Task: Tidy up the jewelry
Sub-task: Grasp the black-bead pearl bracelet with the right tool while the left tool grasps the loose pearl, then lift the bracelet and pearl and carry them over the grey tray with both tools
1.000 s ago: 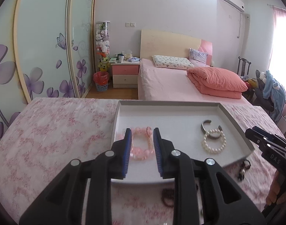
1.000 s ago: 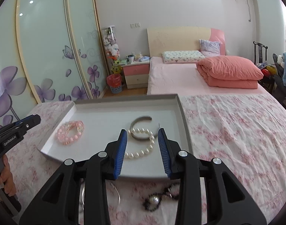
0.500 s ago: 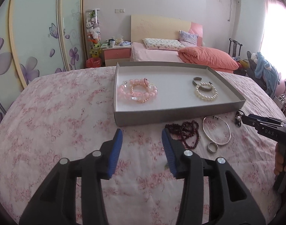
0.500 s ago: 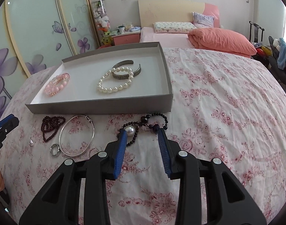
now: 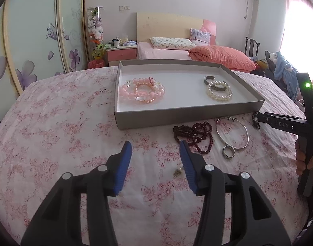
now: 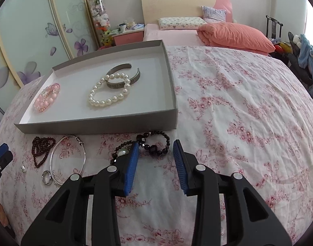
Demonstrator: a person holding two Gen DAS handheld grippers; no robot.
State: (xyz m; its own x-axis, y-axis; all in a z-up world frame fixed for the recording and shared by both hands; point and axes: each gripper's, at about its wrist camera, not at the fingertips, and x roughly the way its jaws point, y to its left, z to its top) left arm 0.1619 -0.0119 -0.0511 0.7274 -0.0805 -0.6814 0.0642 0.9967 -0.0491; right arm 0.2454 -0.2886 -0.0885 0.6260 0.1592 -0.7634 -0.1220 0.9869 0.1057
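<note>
The right gripper (image 6: pixel 155 146), fingers closing around the black bead bracelet (image 6: pixel 154 143), may catch the cloth (image 6: pixel 238 106); the left gripper (image 5: pixel 155 146) is opening, empty.

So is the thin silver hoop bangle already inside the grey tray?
No, the thin silver hoop bangle lies on the floral cloth in front of the grey tray.

One grey tray (image 6: pixel 99 126) sits on the floral cloth. Inside it are three bracelets: one pink bead cluster (image 5: pixel 142 91), one pearl strand (image 6: pixel 109 93), one metal cuff (image 6: pixel 123 78). Outside lie two dark bead strings: one red-brown (image 5: pixel 194 132), one black (image 6: pixel 150 145). Also one silver bangle (image 6: pixel 67 158), one ring (image 6: pixel 47 177), and two hand-held grippers (image 5: pixel 155 164) (image 6: pixel 155 163).
</note>
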